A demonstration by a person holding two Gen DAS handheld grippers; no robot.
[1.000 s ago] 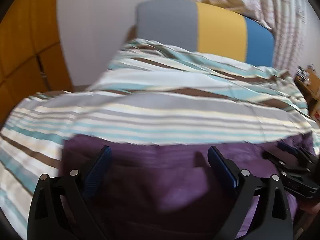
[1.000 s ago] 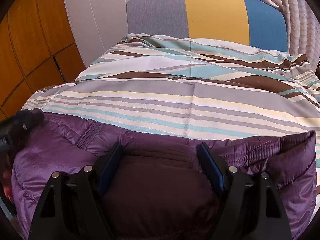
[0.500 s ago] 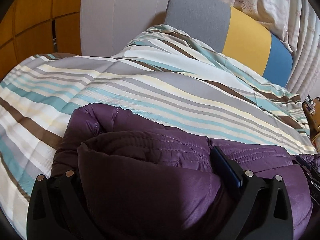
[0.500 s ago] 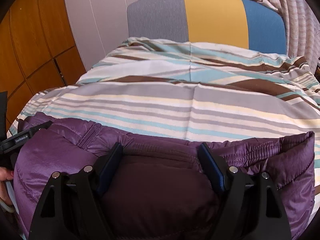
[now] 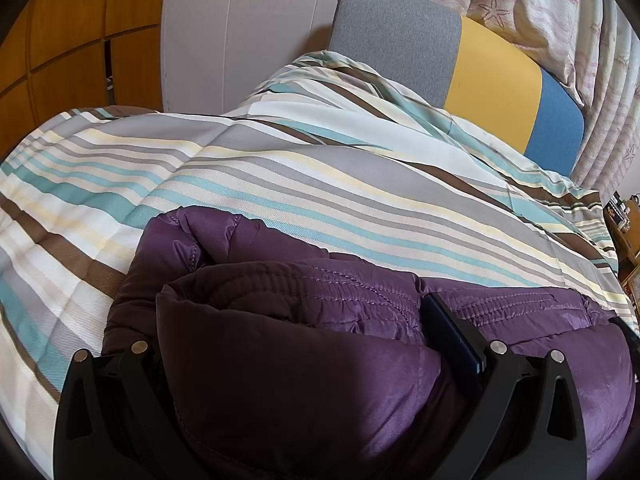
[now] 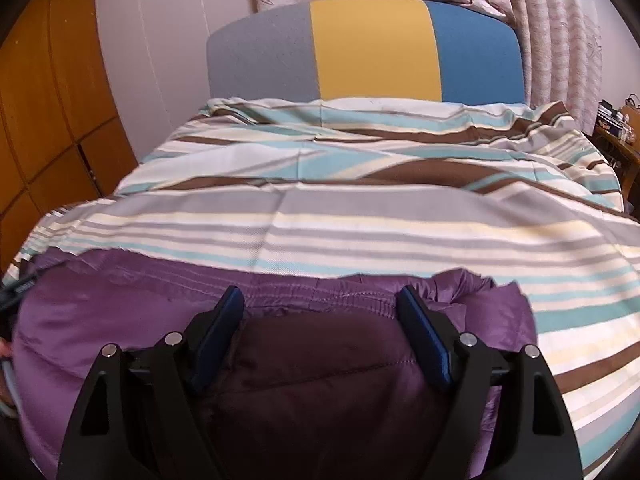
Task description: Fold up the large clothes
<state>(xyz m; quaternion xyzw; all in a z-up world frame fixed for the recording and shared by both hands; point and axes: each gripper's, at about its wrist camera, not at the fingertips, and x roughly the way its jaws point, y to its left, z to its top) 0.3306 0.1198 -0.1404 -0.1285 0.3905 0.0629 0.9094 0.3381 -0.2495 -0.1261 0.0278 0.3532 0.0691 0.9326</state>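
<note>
A purple puffer jacket [image 5: 520, 344] lies bunched on the near part of a striped bed; it also shows in the right wrist view [image 6: 120, 320]. My left gripper [image 5: 296, 320] stands wide open with a thick fold of the jacket bulging between its fingers; only the right finger [image 5: 452, 332] shows, the left one is hidden under fabric. My right gripper [image 6: 320, 312] is wide open astride a dark padded fold of the jacket, both blue pads visible.
The striped duvet [image 6: 360, 208] covers the bed up to a grey, yellow and blue headboard [image 6: 368, 48]. Wooden wardrobe doors [image 5: 60, 40] stand at the left, curtains [image 6: 552, 20] and a cluttered wooden side table [image 6: 616, 136] at the right.
The left gripper has pushed down into the jacket, and a fold has come up between its fingers. The right gripper has lifted and pulled back a little; the jacket under it has shifted.
</note>
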